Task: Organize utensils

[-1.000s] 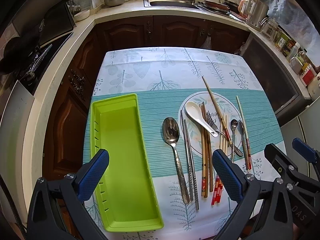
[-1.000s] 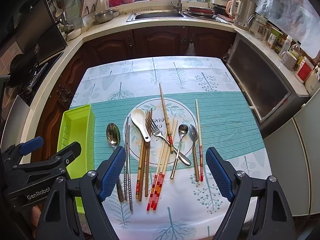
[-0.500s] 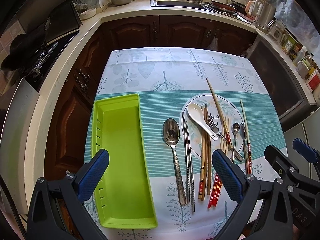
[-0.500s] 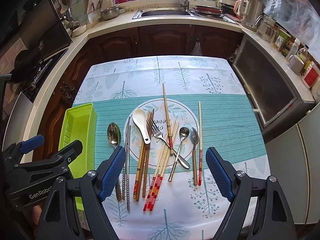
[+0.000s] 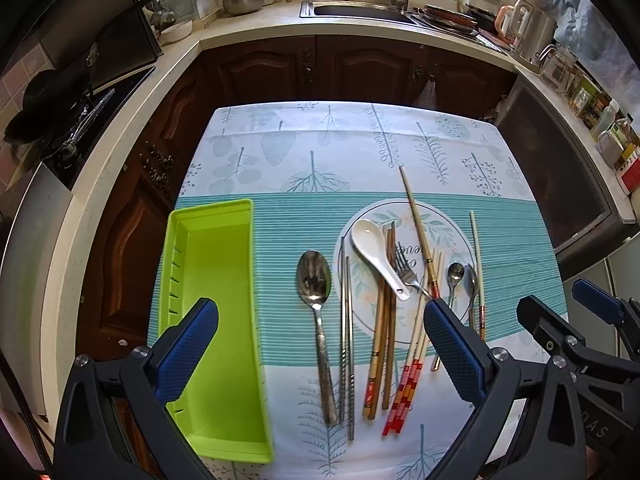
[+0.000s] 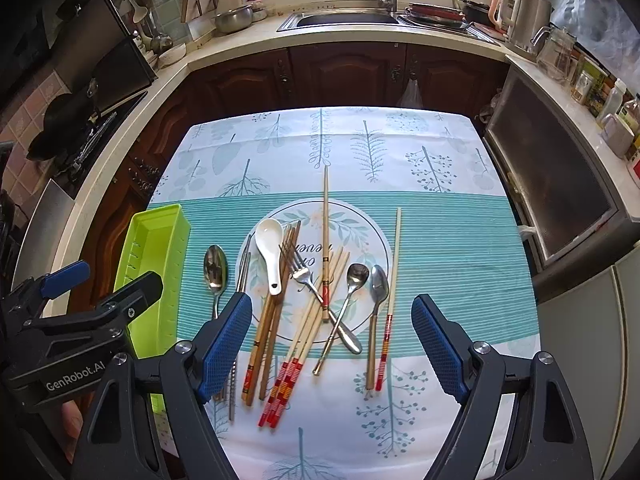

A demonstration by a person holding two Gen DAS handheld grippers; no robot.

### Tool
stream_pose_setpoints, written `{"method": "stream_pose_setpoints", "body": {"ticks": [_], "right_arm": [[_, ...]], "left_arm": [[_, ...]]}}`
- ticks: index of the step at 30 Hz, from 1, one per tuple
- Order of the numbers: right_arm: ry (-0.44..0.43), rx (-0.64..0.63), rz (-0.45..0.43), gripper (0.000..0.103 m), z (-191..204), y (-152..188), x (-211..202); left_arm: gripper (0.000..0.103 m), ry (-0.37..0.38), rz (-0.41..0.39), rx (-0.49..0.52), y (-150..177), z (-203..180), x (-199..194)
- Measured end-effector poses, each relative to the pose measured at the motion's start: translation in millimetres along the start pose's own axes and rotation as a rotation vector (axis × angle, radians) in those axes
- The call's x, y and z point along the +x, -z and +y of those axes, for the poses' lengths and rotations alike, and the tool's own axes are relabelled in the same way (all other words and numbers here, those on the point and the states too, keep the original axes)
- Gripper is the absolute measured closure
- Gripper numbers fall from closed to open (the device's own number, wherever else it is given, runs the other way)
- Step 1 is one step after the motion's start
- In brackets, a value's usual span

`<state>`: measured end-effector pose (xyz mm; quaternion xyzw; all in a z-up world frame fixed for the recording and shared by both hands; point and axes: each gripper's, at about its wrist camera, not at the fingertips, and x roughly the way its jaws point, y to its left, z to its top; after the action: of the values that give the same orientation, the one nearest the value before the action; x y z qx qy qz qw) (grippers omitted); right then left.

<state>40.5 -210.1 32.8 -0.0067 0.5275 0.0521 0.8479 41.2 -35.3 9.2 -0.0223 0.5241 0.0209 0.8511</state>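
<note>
Left gripper (image 5: 320, 344) and right gripper (image 6: 332, 344) both spread wide, holding nothing. Green tray (image 5: 212, 280) at 9 o'clock of white ceramic spoon (image 5: 374, 248).

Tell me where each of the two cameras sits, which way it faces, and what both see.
Left wrist: rides the left hand-held gripper, open, above the table's near-left edge, looking down and forward at the empty lime-green plastic tray; the right hand-held gripper shows at the right edge.
Right wrist: rides the right hand-held gripper, open, further right, centred on the round printed plate; the left hand-held gripper shows at lower left.
Shared: tray, white ceramic spoon, plate, kitchen sink.
</note>
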Motion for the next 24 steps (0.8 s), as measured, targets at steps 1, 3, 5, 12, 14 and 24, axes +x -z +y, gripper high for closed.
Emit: {"method": "stream_pose_setpoints", "body": {"ticks": [1, 3, 5, 12, 14, 24], "right_arm": [[-0.001, 0.0, -0.001, 0.02, -1.7, 0.0, 1.1], [-0.013, 0.002, 0.0, 0.021, -11.7, -3.6, 4.7], [-0.02, 0.015, 0.007, 0.021, -23.2, -7.6, 10.4], [-0.052, 0.084, 0.064, 0.03, -64.0, -24.1, 39.3], [-0.061, 0.102, 0.089, 0.032, -75.7, -29.0, 51.9], [-0.118, 0.166, 0.28, 0.054, -120.8, -45.5, 137.7]], "left_arm": [[0.002, 0.004, 0.007, 0.0, -2.4, -3.4, 2.3], [0.002, 0.018, 0.028, -0.006, -8.5, -9.6, 8.2], [0.002, 0.026, 0.054, -0.022, -16.3, -14.6, 14.8], [0.002, -0.014, 0.041, 0.0, -41.0, -35.5, 33.4], [0.002, -0.014, 0.049, 0.015, -49.7, -42.0, 42.8], [0.008, 0.042, 0.206, 0.073, -82.3, -76.8, 131.2]]}}
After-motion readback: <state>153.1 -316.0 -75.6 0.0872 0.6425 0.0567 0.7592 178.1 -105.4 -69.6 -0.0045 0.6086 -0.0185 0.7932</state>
